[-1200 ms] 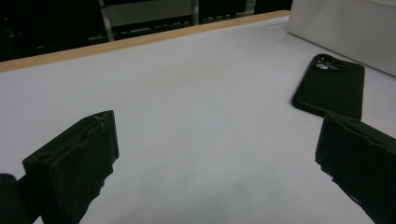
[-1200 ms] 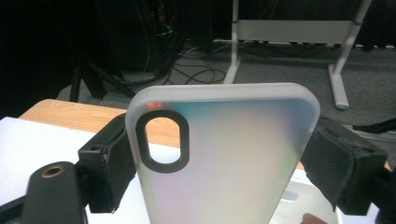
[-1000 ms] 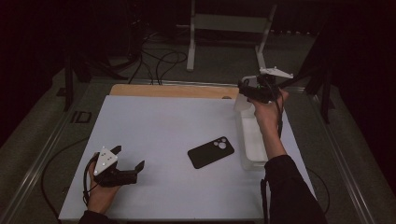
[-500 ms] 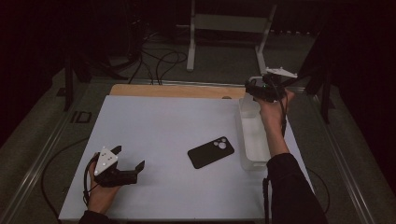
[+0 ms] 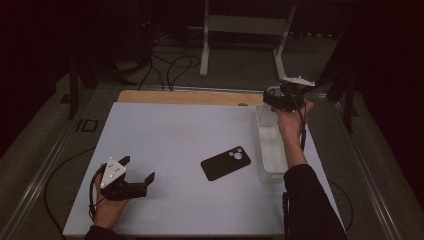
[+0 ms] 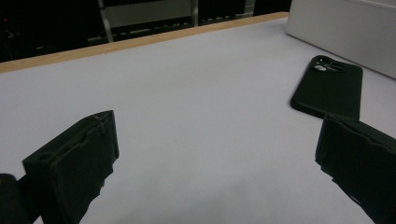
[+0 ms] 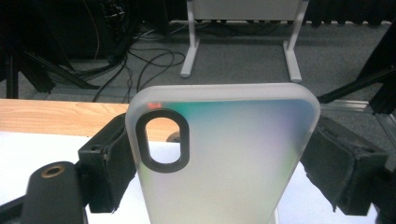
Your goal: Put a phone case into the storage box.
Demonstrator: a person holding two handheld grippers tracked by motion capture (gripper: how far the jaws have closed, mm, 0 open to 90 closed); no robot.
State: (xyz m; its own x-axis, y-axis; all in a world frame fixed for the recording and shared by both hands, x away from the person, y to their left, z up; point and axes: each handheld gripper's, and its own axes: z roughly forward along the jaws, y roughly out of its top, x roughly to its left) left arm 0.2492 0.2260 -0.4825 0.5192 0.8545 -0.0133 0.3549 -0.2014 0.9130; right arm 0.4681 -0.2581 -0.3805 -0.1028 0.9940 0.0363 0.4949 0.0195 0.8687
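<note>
The frosted phone case (image 7: 224, 158) is sitting upright between the pads of the right tongs, at the far right of the counter (image 5: 180, 145), just over the far end of a clear bin (image 5: 271, 152).

Going from the left: the left tongs (image 5: 139, 175) are resting low at the near left corner, jaws standing wide with nothing between them, probably parked there so the left hand (image 5: 107, 207) is ready for the next step. Their own view is looking across bare white counter toward a black phone case (image 6: 329, 86), which is lying flat, back up, near the middle of the counter and just left of the bin's white wall (image 6: 345, 32).

Farther right, the right tongs (image 5: 275, 100) are gripping the frosted case by its 2 long edges. Holding it by the edges is keeping the flat back free, which I judge suits either lifting it out of the bin or setting it down beside the black one.

The high view is giving the layout but is showing the frosted case as a pale blur at the tongs. The right gripper view is showing its oval camera cut-out (image 7: 161, 140), its rounded corners and both pads pressing on it.
</note>
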